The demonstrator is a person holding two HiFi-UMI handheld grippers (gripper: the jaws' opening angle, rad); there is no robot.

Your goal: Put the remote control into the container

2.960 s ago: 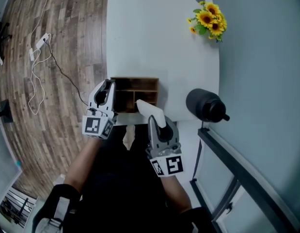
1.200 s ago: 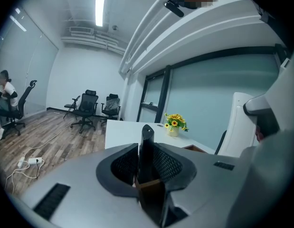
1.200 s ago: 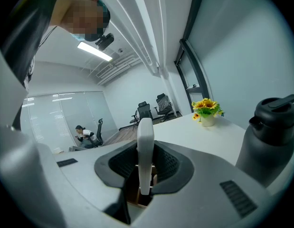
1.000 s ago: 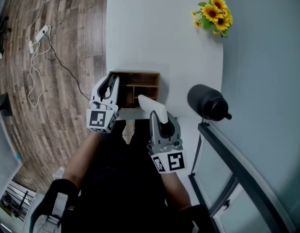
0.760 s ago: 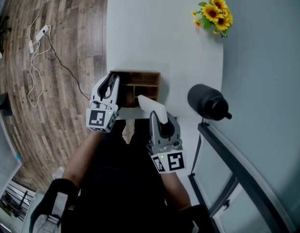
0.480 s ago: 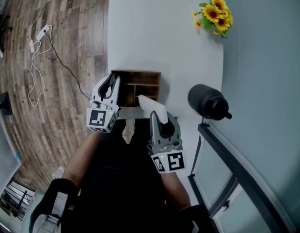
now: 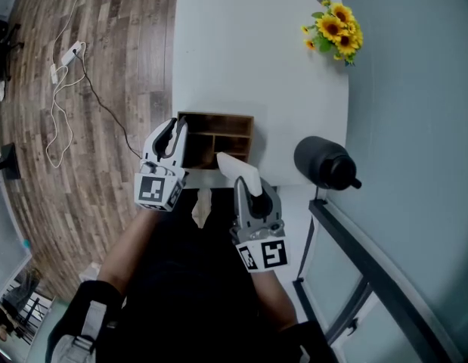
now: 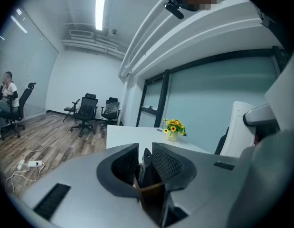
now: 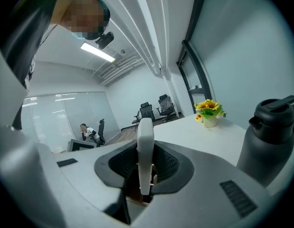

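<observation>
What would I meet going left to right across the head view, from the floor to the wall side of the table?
power strip on the floor → left gripper → container → black bottle

The remote control point(image 9: 145, 132) is smooth white plastic with a soft sheen. The container point(image 7: 216, 119) is dark brown wood, matt, with faint grain. The bench point(image 7: 249, 51) has a smooth, matt white top. The right hand-held gripper point(image 9: 145, 163) and the left hand-held gripper point(image 8: 145, 163) are matt grey plastic, and their pads point(image 9: 166, 164) are black with a fine cross-ribbed texture. The bottle point(image 7: 320, 163) is matt black. The floor point(image 7: 105, 66) is wood-look planking with streaky grain.
</observation>
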